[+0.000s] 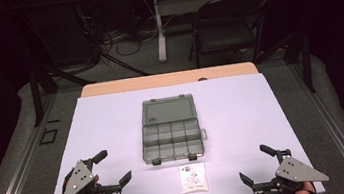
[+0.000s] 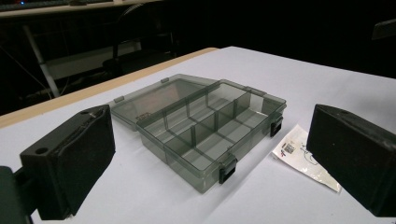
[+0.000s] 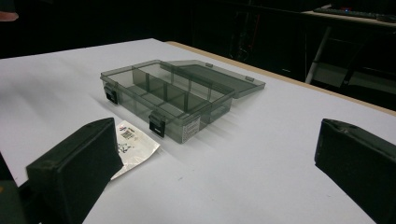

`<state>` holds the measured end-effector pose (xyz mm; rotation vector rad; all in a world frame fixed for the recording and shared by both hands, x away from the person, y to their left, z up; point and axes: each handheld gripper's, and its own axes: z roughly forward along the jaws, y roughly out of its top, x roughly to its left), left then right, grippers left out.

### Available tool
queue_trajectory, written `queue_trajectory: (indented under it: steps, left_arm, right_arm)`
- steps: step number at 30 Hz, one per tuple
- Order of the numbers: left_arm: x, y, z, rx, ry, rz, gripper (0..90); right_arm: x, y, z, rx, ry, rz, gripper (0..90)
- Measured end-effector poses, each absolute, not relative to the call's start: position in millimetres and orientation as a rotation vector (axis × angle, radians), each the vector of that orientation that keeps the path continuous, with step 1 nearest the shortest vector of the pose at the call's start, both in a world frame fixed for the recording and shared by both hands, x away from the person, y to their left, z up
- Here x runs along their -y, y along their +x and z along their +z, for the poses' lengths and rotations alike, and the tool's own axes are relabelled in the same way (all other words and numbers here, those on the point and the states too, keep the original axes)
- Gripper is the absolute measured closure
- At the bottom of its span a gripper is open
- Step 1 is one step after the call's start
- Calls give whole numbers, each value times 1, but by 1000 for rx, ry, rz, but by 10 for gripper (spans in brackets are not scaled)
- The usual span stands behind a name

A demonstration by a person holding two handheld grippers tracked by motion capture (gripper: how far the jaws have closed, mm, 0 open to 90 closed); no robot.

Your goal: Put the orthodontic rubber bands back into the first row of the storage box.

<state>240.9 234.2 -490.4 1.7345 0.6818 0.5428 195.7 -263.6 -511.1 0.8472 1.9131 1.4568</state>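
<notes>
A smoky clear plastic compartment box [image 1: 171, 138] lies in the middle of the white table sheet with its lid [image 1: 169, 110] folded open behind it; its compartments look empty [image 2: 205, 135] [image 3: 168, 100]. A small clear bag with a printed label [image 1: 193, 178] lies flat just in front of the box [image 2: 303, 156] [image 3: 128, 144]. My left gripper [image 1: 116, 167] rests near the front left, open, nothing between its jaws. My right gripper [image 1: 257, 164] rests near the front right, also open and empty. Both point toward the box.
The white sheet [image 1: 242, 108] covers a wooden table whose far edge [image 1: 167, 79] shows beyond it. Behind stand a black folding chair [image 1: 228, 24], a table leg [image 1: 159, 28] and cables on the floor. Bare sheet lies on both sides of the box.
</notes>
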Motion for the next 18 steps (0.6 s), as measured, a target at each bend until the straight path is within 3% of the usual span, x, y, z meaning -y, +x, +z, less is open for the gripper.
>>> queue_trajectory:
  steps: [18]
  left_arm:
    - [-228,243,-491,-722,1740,498,5]
  right_arm:
    - [261,195,-513,-1906,856,1456,0]
